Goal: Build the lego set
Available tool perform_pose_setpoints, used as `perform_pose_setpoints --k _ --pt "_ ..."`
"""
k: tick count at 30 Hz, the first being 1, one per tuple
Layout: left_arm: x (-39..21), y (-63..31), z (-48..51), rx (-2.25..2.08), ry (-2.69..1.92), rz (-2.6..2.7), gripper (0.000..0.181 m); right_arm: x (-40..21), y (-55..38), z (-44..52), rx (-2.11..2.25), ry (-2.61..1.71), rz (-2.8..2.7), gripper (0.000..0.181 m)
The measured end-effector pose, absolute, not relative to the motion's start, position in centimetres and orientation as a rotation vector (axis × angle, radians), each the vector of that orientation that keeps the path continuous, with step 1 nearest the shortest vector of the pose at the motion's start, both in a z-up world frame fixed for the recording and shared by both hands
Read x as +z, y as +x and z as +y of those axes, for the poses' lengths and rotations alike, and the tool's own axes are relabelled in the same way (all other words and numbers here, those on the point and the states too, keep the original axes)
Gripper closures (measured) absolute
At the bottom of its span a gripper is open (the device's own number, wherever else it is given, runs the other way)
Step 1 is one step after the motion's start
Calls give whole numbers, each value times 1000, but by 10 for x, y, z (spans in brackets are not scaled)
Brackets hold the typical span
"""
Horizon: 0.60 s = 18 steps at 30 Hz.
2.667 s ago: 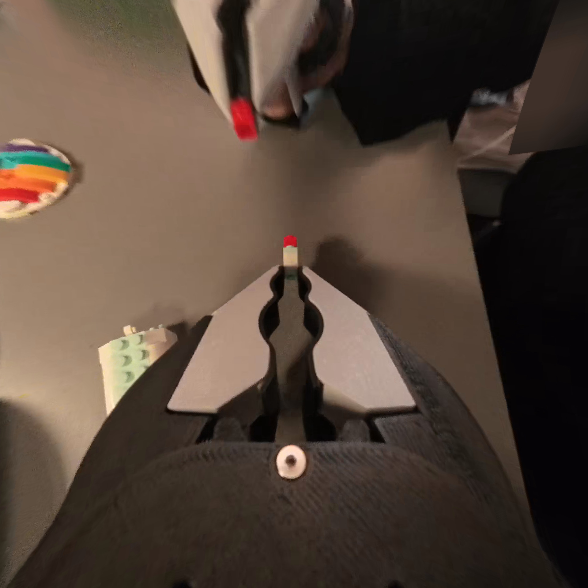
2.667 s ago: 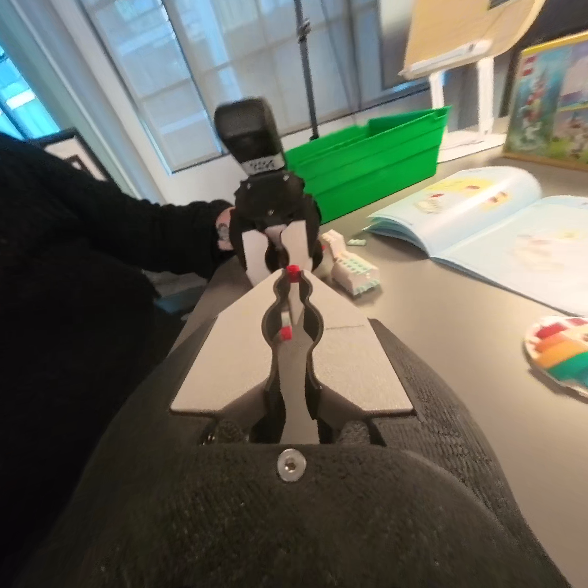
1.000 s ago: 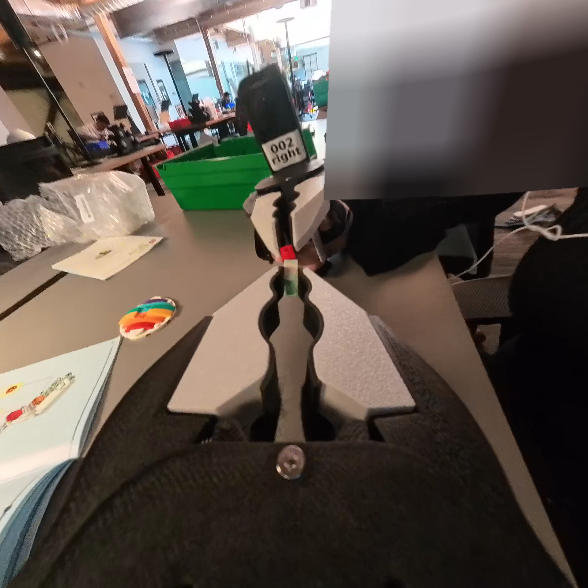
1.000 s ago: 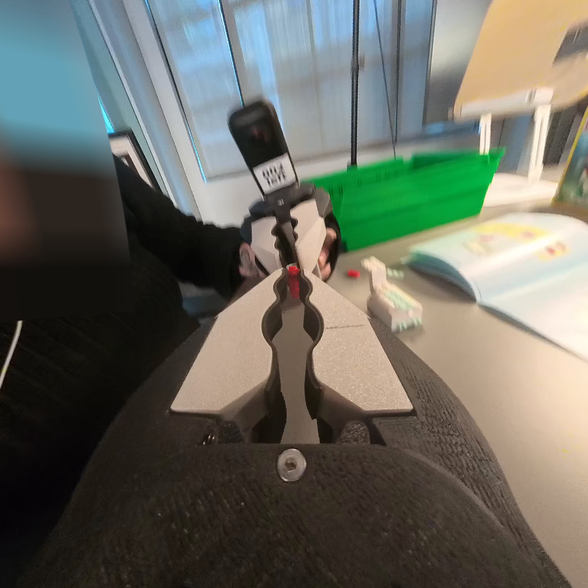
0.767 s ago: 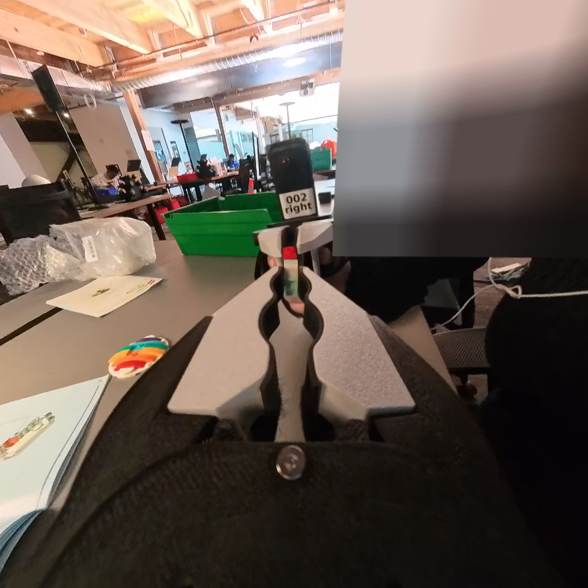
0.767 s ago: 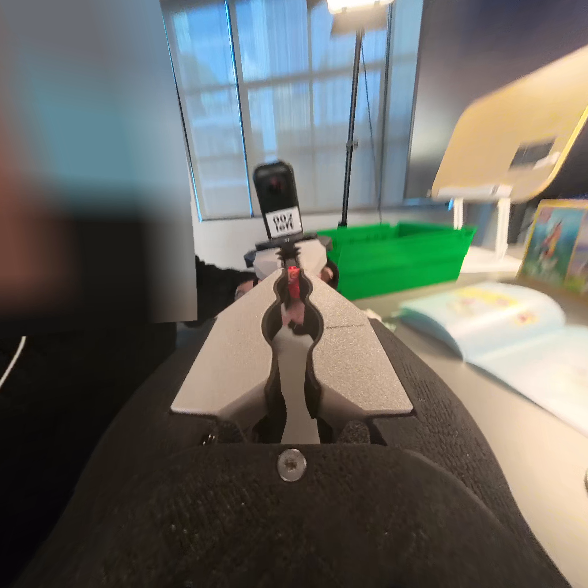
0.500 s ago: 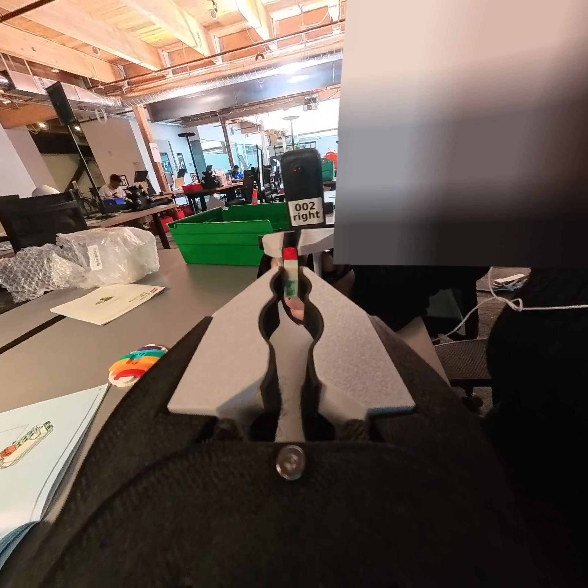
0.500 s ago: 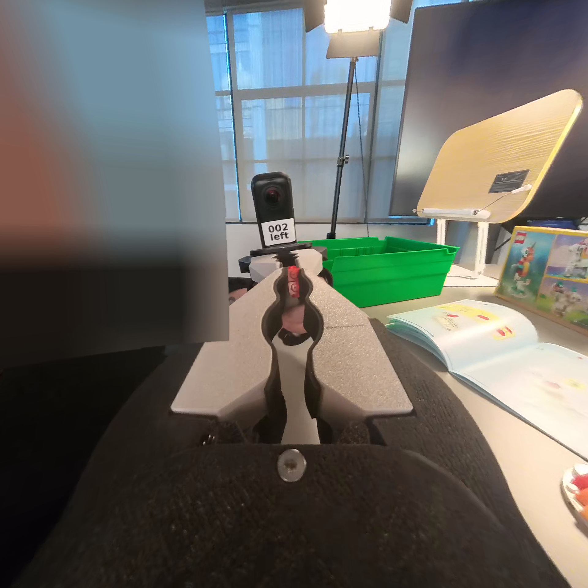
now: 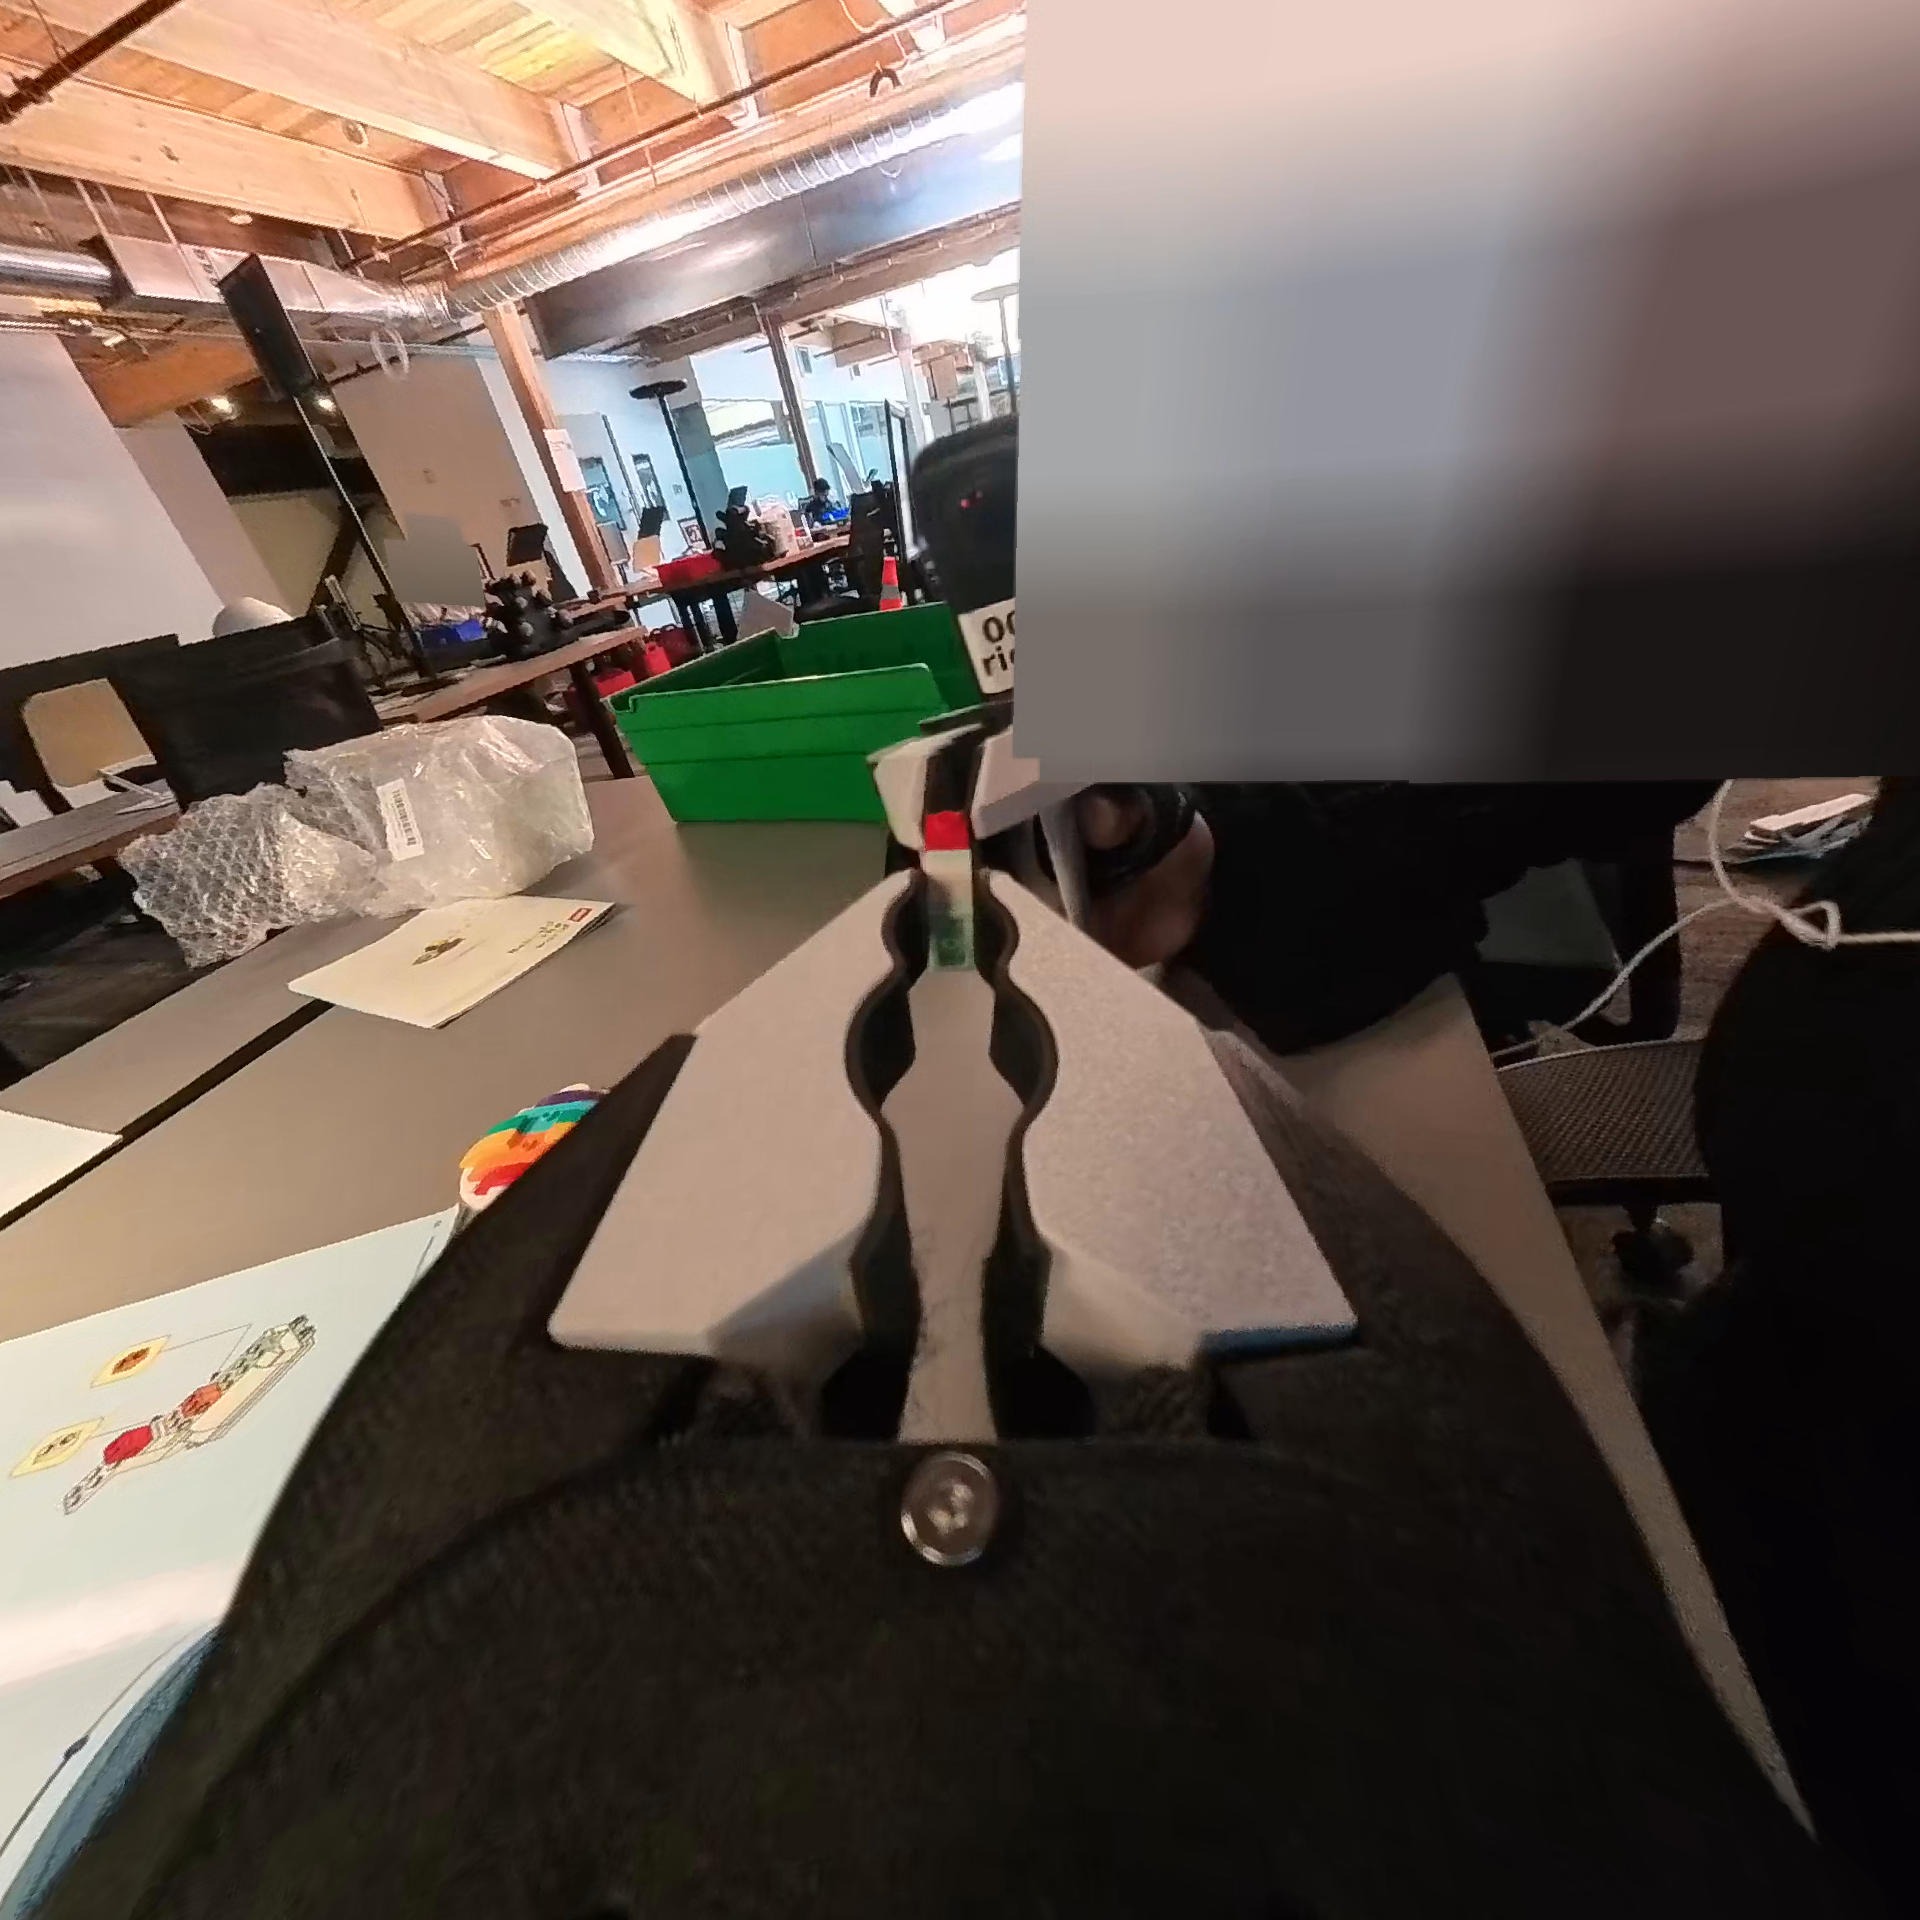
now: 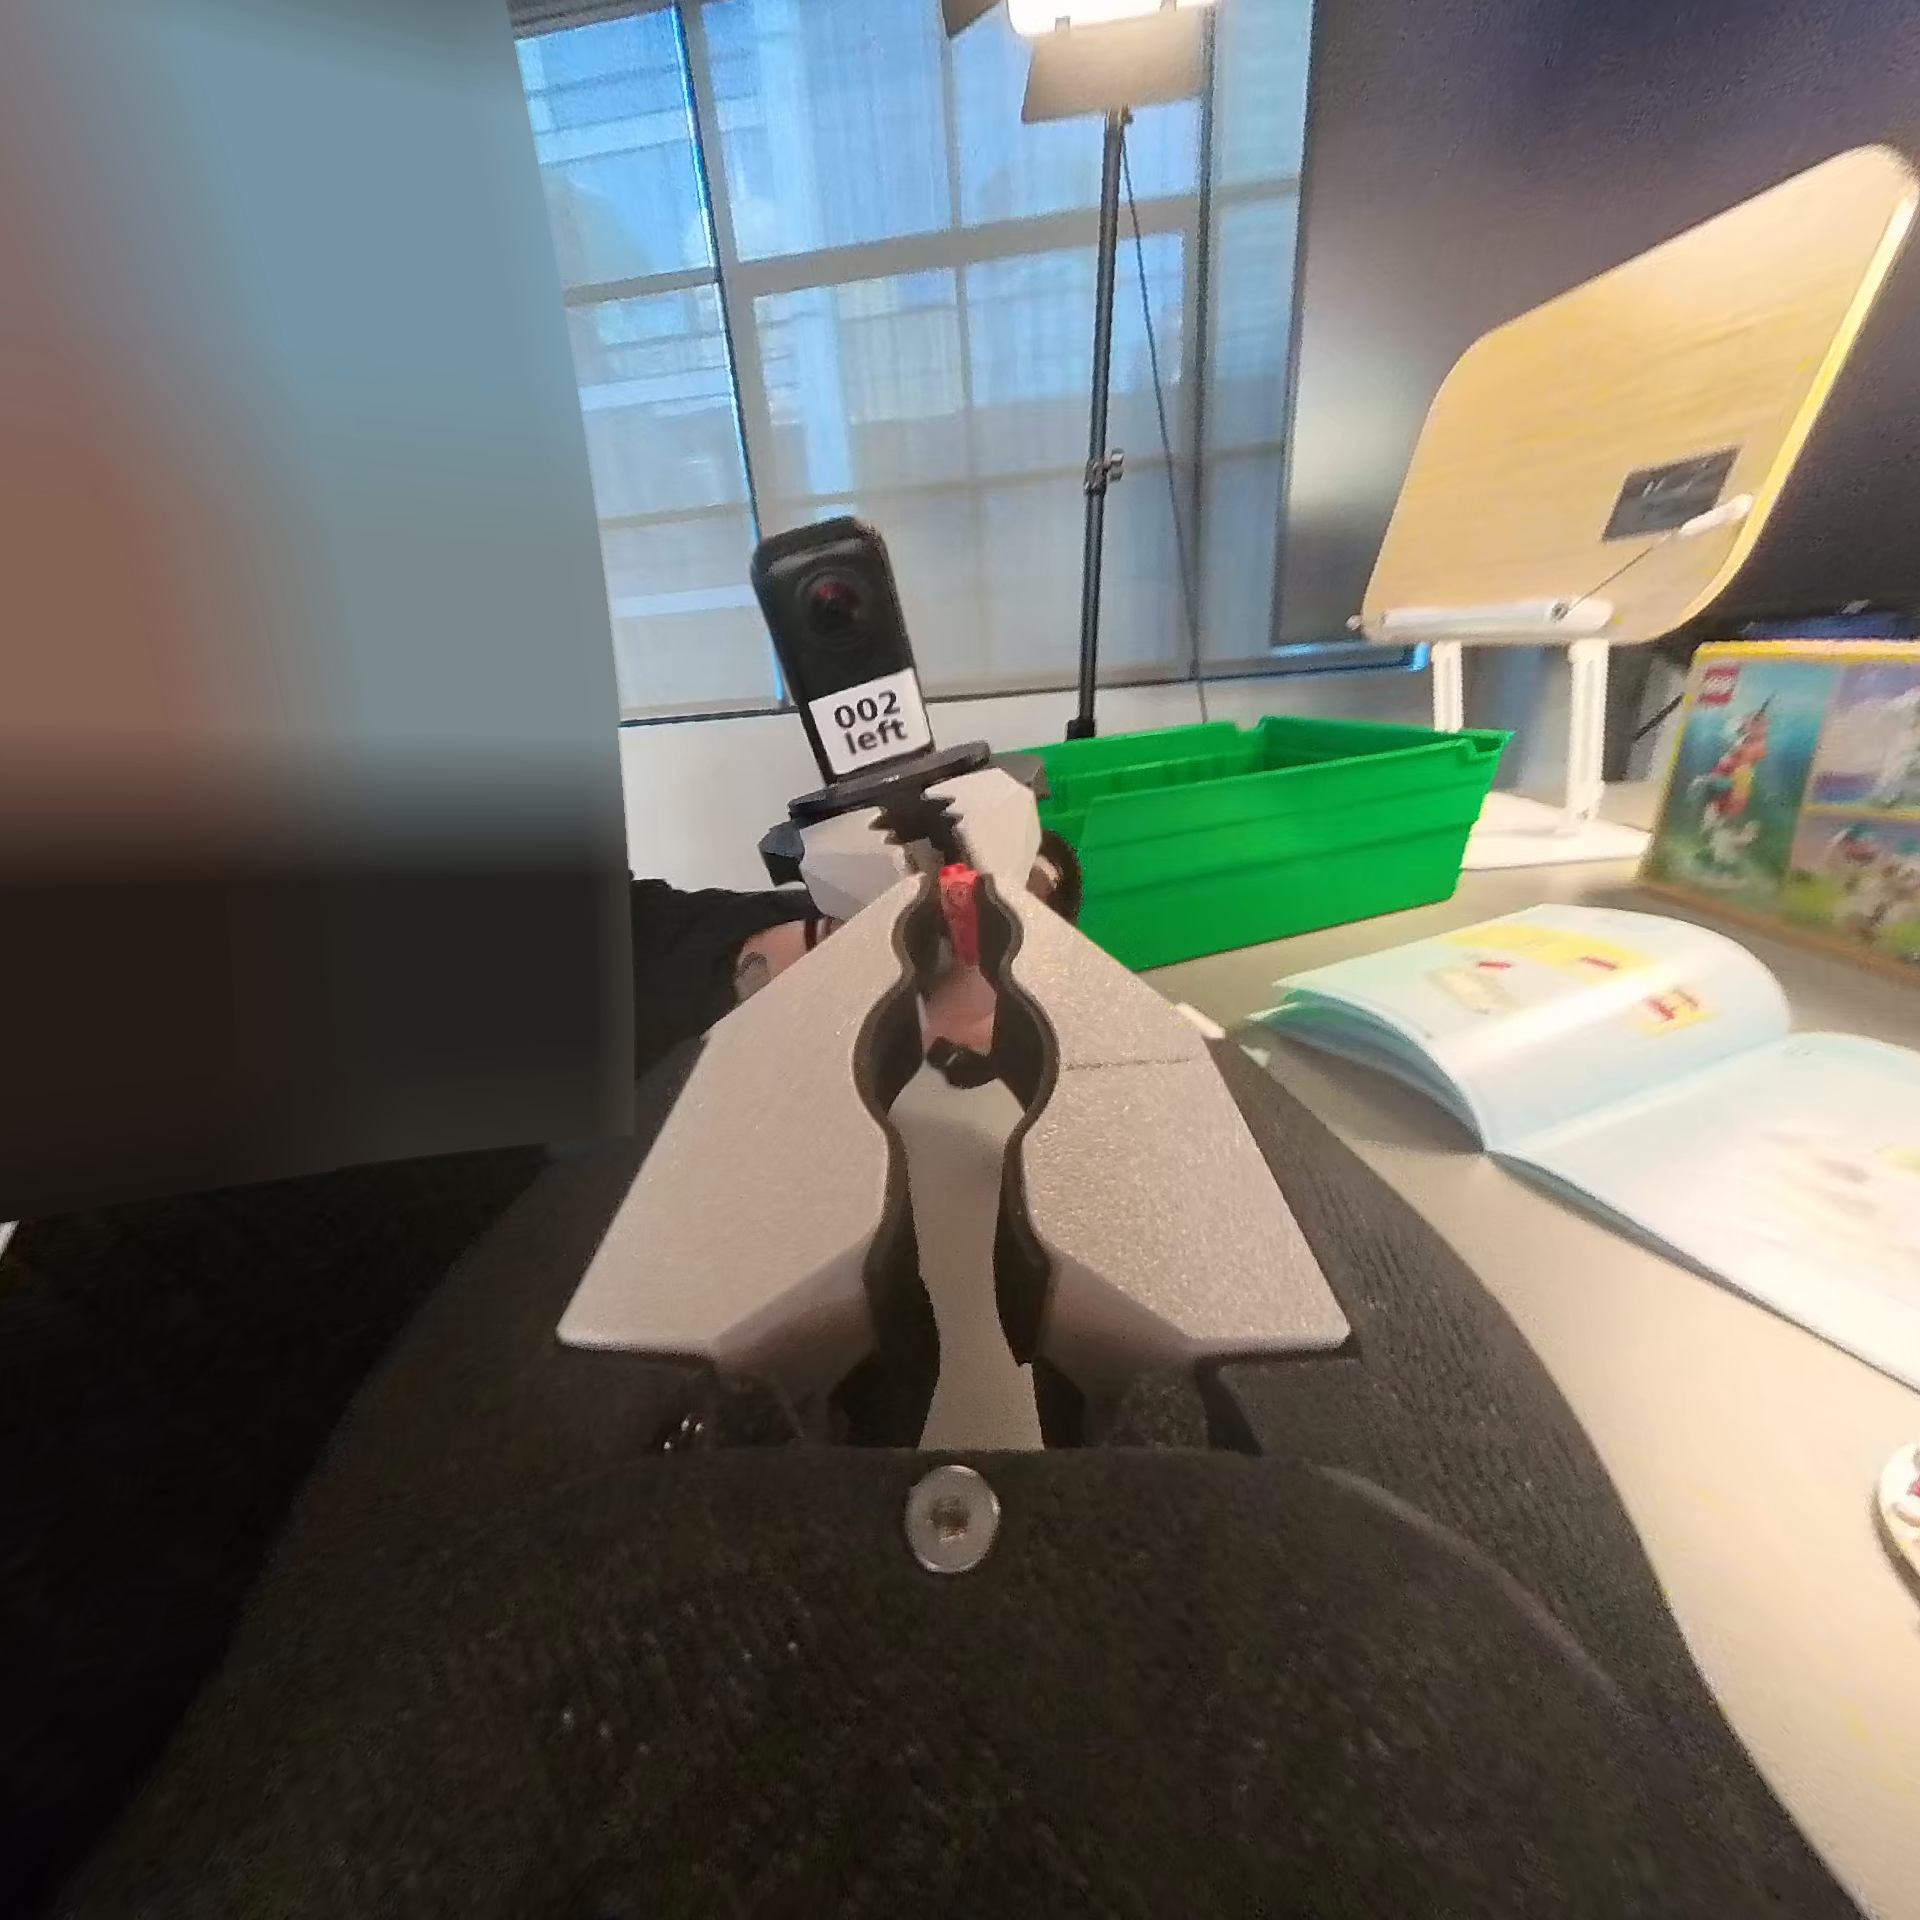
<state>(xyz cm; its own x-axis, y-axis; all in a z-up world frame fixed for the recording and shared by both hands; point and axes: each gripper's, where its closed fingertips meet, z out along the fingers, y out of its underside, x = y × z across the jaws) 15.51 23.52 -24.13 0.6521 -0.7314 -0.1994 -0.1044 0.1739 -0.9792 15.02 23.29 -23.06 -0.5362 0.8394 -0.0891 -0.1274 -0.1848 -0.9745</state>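
My left gripper (image 9: 948, 881) is shut on a small stack of bricks (image 9: 950, 902): white with a green part and red on top. It is held in the air, level. My right gripper (image 10: 958, 885) faces it tip to tip and is shut on a small red brick (image 10: 960, 920). In the left wrist view the red brick (image 9: 945, 828) sits between the right gripper's fingers (image 9: 902, 784), right against the top of the stack. In the right wrist view the left gripper (image 10: 920, 844) shows just beyond my tips. I cannot tell whether the red brick is seated.
A green bin (image 9: 769, 727) (image 10: 1247, 831) stands at the back of the grey table. An open instruction booklet (image 9: 156, 1403) (image 10: 1558, 1039), a rainbow round build (image 9: 525, 1132), a bubble-wrap bag (image 9: 364, 821), a leaflet (image 9: 457, 956), the set's box (image 10: 1808, 790) and a wooden book stand (image 10: 1642, 416) lie around.
Both grippers rose from pointing down at the table to level and closed in tip to tip. The right gripper's red brick came up against the left gripper's stack.
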Motion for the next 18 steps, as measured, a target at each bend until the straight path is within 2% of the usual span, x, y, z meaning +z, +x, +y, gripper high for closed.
perform_pose_setpoints --k 1,18 --pt "-243 155 235 -505 -1352 789 175 -232 150 233 1813 -875 -1399 176" --pt "-263 142 249 -261 -1439 846 174 -251 136 248 1734 -996 -1410 175"
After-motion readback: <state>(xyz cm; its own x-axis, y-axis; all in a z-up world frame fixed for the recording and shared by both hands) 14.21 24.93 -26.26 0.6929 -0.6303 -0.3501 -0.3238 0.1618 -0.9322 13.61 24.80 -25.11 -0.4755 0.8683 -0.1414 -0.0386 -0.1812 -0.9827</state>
